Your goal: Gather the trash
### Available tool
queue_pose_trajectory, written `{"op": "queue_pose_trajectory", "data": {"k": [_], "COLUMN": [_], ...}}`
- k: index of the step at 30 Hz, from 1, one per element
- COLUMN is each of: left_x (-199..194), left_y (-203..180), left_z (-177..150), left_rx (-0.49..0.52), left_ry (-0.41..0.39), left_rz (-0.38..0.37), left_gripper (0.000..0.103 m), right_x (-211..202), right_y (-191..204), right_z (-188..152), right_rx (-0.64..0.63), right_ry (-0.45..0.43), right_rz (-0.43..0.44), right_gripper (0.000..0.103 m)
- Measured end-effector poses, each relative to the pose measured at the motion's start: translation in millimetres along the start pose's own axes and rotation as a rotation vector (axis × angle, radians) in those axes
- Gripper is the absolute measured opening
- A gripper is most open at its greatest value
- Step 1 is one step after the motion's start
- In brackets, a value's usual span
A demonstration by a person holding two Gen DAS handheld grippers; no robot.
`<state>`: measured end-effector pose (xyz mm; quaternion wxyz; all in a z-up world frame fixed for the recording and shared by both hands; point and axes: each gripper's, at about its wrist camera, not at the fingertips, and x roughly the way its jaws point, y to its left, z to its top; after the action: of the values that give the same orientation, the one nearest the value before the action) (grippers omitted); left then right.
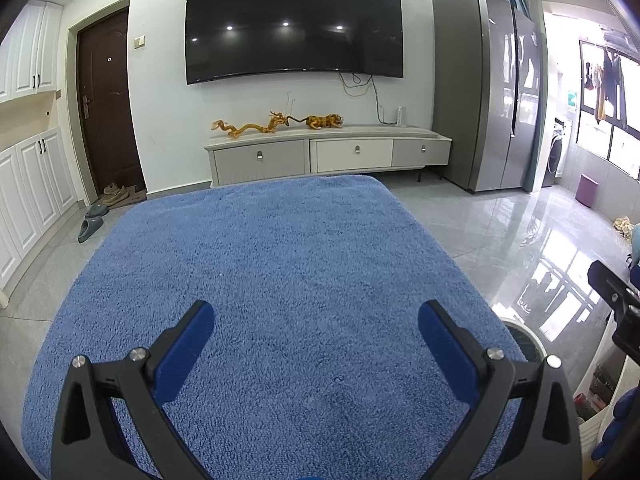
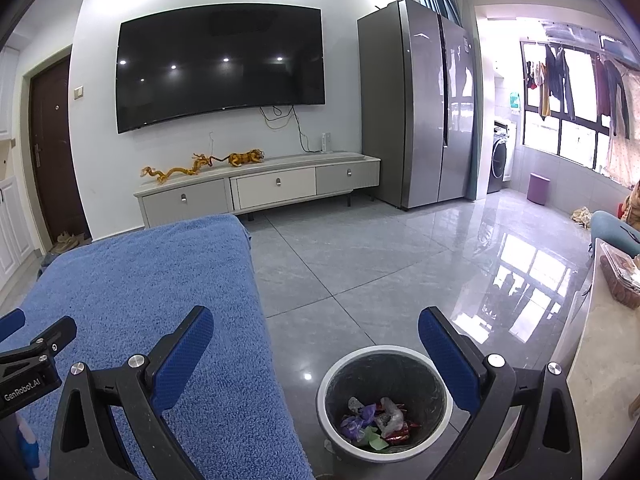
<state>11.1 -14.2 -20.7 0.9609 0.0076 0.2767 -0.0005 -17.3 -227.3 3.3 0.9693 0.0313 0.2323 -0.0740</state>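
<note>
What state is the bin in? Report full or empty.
Neither: the bin holds a shallow layer of wrappers at the bottom, its walls mostly bare.

Blue towel [image 1: 280, 280] bare; bin [image 2: 386, 400] on floor [image 2: 360, 260]

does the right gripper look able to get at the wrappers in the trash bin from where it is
Probably yes. The right gripper is open and empty, with the trash bin just below and ahead of it. The bin has no lid, and nothing lies between the fingers and the wrappers at the bottom.
</note>
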Motion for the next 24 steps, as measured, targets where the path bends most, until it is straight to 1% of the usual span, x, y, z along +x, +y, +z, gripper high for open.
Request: {"op": "queue_pose_trajectory", "data": {"k": [10,24], "left_x": [-7,-12], "left_y": [0,-5], "left_z": [-2,-1], "left_rx": [-0.001,0.001], "left_ry": [-0.016,-0.025], "left_rz": [0.002,0.003], "left_gripper": [0.103,0.103], "right_x": [-5,-6], "right_y": [-1,-1], "right_z": [1,2], "right_rx": [0.001,0.0], "right_ry": [-0.019,-0.022], "right_rz": [0.011,0.014], "right_gripper": [0.103,0.103]}}
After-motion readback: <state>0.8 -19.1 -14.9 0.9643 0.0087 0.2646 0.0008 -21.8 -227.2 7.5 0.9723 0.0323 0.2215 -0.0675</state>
